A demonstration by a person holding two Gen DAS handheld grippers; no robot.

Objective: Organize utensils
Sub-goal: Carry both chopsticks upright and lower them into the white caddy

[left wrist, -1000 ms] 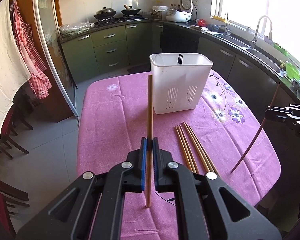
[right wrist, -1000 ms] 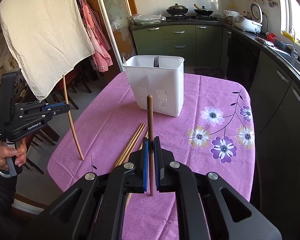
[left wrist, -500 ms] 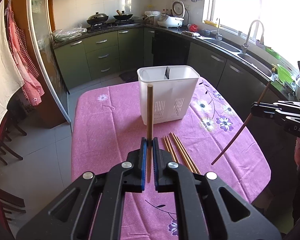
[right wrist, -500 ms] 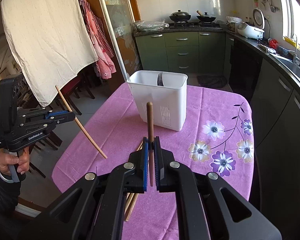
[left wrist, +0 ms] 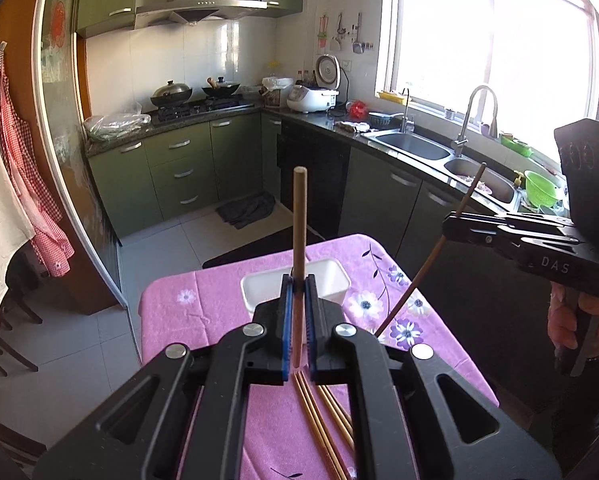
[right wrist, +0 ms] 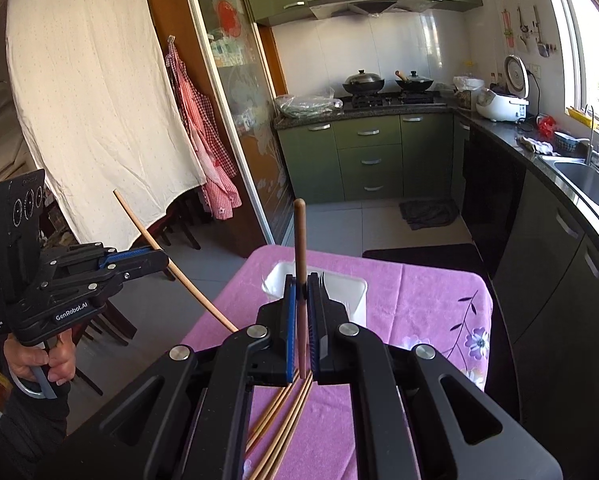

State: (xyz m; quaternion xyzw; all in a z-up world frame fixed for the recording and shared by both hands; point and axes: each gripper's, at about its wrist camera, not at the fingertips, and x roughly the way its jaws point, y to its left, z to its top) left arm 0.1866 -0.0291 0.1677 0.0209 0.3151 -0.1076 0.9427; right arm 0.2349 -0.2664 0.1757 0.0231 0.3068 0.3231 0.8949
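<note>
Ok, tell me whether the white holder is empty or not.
Not empty: a fork stands inside the white holder. The hand-held gripper hides most of the inside.

Left hand-held gripper [left wrist: 298,312]: matt black plastic, blue ribbed pads, silver metal screws. Chopstick [left wrist: 299,220] in it: pale, smooth wood. Right hand-held gripper [right wrist: 301,320]: same finish; its chopstick [right wrist: 300,240] darker, slightly glossy. Tabletop [left wrist: 219,320]: pink floral cloth, faintly nubbly. Utensil holder [left wrist: 331,280] at 12 o'clock: white plastic, smooth. Loose chopsticks [left wrist: 323,420]: warm polished wood.
</note>
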